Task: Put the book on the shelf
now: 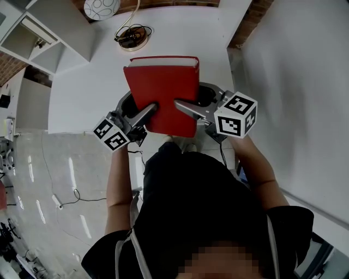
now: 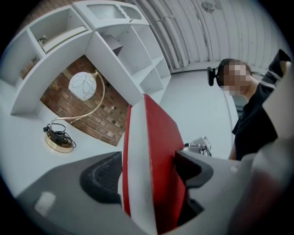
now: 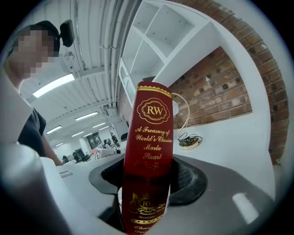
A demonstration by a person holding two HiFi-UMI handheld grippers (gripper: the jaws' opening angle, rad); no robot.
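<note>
Clamped the right gripper (image 3: 148, 179) on the red book (image 1: 162, 90) at its gold-lettered spine, tight against both covers. Spread the left gripper (image 2: 147, 172) wide around the page edge, loose, not squeezing. Held the book over the white table (image 1: 82, 103), short of the white shelf unit (image 1: 32, 41). Lost each lower jaw beneath the cover in the head view, and the book's near end below both gripper views.

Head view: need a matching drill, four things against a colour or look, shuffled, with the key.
Things:
1 book
2 lamp base
3 shelf
4 lampshade

Colour or look:
A white, open compartments
B gold
C red
D round, leaf pattern

Pairs: 1-C, 2-B, 3-A, 4-D
</note>
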